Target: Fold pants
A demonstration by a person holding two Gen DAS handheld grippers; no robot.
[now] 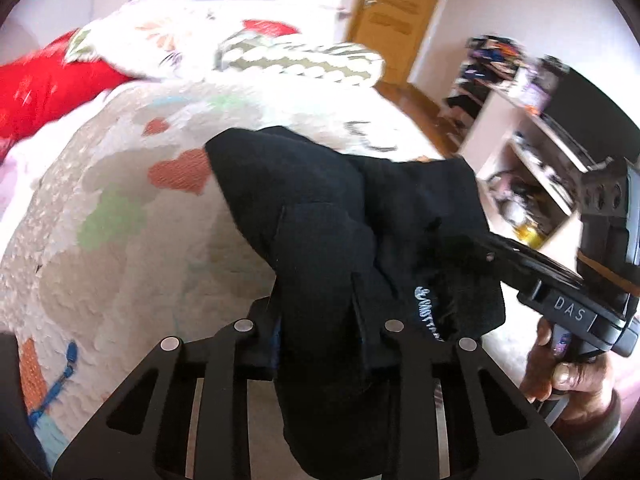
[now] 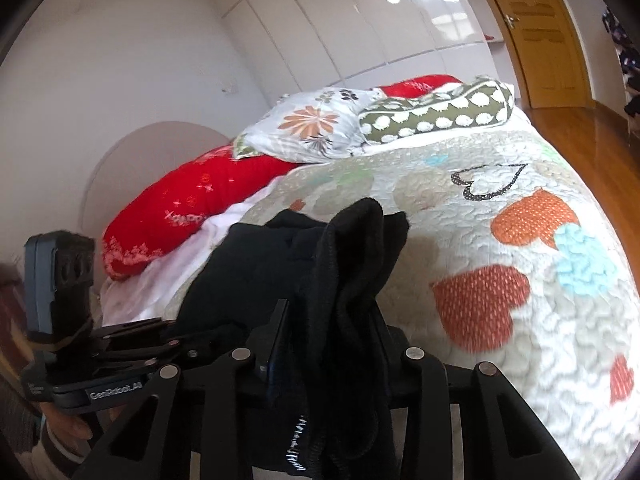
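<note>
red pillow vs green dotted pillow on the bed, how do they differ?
The red pillow is plain red with faint pale print; the green pillow is olive with white dots. The red one lies partly under the floral pillow; the green one lies beside the floral pillow, fully exposed. The red one sits nearer the headboard side. Both lie at the head of the quilt.

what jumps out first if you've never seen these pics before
The black pants dominate both views, bunched and pinched by the left gripper and right gripper, raised above the bed. Under them spreads a quilt with orange hearts, and a bright red pillow lies at the headboard end beside a floral pillow.
</note>
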